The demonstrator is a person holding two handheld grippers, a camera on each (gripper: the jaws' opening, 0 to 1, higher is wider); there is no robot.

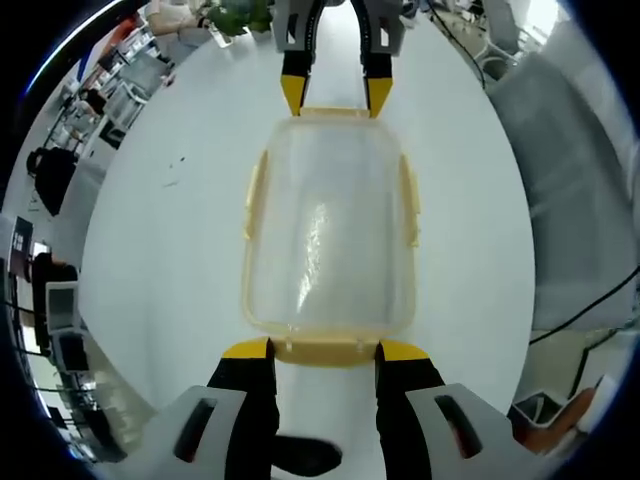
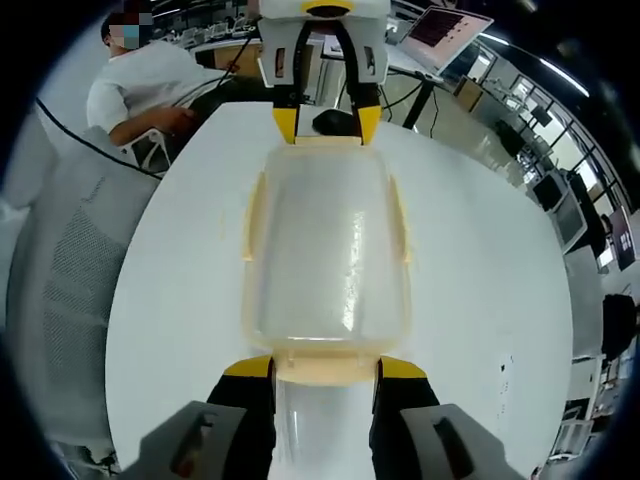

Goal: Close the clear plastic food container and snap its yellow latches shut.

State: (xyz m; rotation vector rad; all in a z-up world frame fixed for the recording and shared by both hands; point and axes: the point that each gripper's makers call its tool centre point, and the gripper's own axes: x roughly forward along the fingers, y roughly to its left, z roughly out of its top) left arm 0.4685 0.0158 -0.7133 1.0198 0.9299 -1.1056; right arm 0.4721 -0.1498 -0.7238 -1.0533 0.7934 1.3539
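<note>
Two grippers face each other across a lidded clear container on a white counter.

The clear container (image 1: 328,225), lid on, lies lengthwise at the middle of the white counter (image 1: 160,260) in both views. The left gripper (image 1: 325,350) stands spread at 6 o'clock in its own view, its yellow tips straddling the near end latch (image 1: 322,349); the right gripper (image 1: 336,92) enters at 12 o'clock, also spread, its tips beside the far end latch (image 1: 330,112). In the right gripper view the picture mirrors: the right gripper (image 2: 325,368) sits at 6 o'clock, the left gripper (image 2: 327,120) at 12. Working from opposite ends likely steadies the box so neither push slides it. The long side latches (image 1: 254,195) appear flared outward, probably not yet snapped. A person in white (image 2: 140,95) sits beyond the counter at 11 o'clock.
</note>
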